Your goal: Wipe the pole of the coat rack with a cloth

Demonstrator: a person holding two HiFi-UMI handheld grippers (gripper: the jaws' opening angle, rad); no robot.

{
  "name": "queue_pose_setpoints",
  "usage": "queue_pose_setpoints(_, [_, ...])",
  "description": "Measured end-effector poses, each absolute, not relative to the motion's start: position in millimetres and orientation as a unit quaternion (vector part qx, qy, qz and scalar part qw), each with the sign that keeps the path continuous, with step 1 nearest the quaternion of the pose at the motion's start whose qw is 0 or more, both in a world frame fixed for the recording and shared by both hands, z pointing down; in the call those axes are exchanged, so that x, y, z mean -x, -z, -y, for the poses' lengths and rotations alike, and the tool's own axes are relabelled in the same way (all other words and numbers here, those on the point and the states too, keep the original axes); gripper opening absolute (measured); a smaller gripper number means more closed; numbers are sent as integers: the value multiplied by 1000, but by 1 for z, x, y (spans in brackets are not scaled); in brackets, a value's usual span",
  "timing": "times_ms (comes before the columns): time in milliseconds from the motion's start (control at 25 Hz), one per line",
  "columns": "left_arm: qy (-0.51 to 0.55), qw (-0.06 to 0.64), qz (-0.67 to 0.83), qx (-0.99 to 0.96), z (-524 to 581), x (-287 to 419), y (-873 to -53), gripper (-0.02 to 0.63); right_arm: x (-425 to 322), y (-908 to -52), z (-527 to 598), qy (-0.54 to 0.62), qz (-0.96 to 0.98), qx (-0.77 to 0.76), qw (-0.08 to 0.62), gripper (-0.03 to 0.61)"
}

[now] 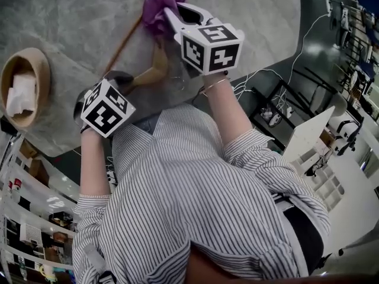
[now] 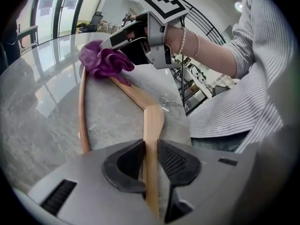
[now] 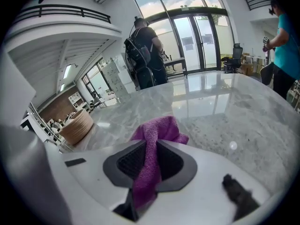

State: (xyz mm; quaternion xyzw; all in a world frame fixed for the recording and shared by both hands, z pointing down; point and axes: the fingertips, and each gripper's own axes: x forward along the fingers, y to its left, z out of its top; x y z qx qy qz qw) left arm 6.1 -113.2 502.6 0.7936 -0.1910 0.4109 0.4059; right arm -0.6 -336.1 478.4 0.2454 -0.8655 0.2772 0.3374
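While my left gripper point(image 2: 150, 165) clamps one end of the wooden hanger point(image 2: 153, 118) lying on the grey worktop point(image 2: 51, 111), my right gripper point(image 3: 149, 156) pinches the purple cloth point(image 3: 158, 128), bunched against the hanger's far arm.

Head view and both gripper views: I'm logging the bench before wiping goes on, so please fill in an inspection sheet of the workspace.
Surface: grey marble table, glossy.
Job's things: wooden hanger lying flat; purple cloth bunched at its far end.
Clutter: woven basket holding a white folded item.
Grippers: left claw shut on the hanger's arm; right claw shut on the cloth.
Cables: white leads trailing beside the table.
Surroundings: glass doors; person with a backpack; person in teal.
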Motion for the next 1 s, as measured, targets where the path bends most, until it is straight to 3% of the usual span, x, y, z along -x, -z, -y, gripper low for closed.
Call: queue_pose_setpoints(1000, [-389, 422, 230, -786, 115, -6, -500, 97, 7, -474, 343, -225, 871, -241, 365, 67])
